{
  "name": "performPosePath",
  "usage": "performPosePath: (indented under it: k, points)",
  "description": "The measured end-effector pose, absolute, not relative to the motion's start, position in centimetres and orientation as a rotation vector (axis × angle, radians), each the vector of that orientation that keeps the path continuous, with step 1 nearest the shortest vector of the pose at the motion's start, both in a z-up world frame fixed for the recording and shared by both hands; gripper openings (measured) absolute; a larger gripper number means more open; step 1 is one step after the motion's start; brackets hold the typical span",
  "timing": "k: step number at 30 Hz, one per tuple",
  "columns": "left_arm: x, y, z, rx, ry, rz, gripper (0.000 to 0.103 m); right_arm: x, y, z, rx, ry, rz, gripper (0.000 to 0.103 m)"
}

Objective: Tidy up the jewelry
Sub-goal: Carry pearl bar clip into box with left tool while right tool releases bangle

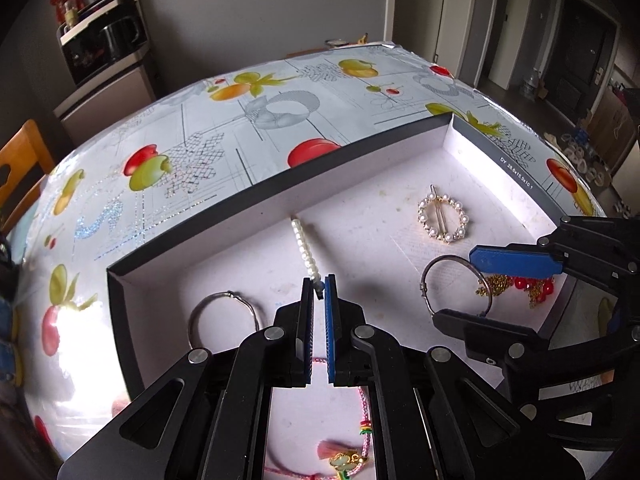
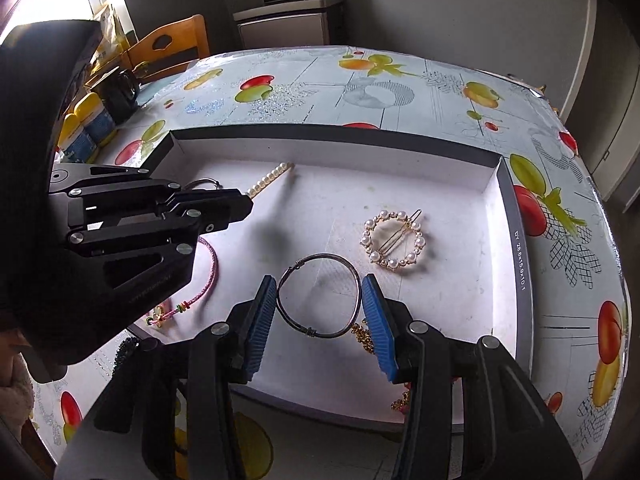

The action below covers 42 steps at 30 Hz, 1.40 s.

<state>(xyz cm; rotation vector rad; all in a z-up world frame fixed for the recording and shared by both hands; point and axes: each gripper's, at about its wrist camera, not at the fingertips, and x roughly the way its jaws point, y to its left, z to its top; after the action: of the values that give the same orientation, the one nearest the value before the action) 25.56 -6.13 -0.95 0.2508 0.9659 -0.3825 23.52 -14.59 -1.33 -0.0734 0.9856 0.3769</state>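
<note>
My left hand-held gripper is clamped on the near end of the pearl strand, which runs up toward the box's far wall at frame centre. My right hand-held gripper stands open, its blue pads flanking a silver bangle on the box floor; whether they touch it, I can't quite tell. The pearl ring clip lies just right of centre. A second bangle sits at lower left, a pink cord bracelet beneath my left tool. The fruit-print tabletop carries the box.
</note>
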Motion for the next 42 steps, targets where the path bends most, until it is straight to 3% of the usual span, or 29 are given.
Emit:
performPosePath:
  k: [13, 18, 23, 26, 33, 42]
  points:
    - [25.5, -6.6, -1.6, 0.250, 0.976, -0.369, 0.008, 23.8, -14.7, -1.7, -0.057, 0.995, 0.362, 0.045]
    - [25.6, -6.1, -1.6, 0.253, 0.975, -0.345, 0.025, 23.5, -15.0, -1.3, -0.058, 0.976, 0.340, 0.048]
    - [25.1, -5.7, -1.1, 0.248, 0.958, -0.336, 0.035, 22.3, -15.6, -0.5, -0.056, 0.952, 0.342, 0.062]
    - [24.4, -5.4, -0.1, 0.238, 0.930, -0.344, 0.055, 21.0, -16.4, 0.2, -0.070, 0.919, 0.338, 0.074]
    - [21.8, -4.3, 2.9, 0.195, 0.832, -0.358, 0.078, 17.2, -19.2, 2.5, -0.072, 0.823, 0.320, 0.093]
    - [16.5, -3.2, 5.7, 0.226, 0.725, -0.336, 0.083, 12.8, -20.8, 5.1, -0.018, 0.736, 0.315, 0.097]
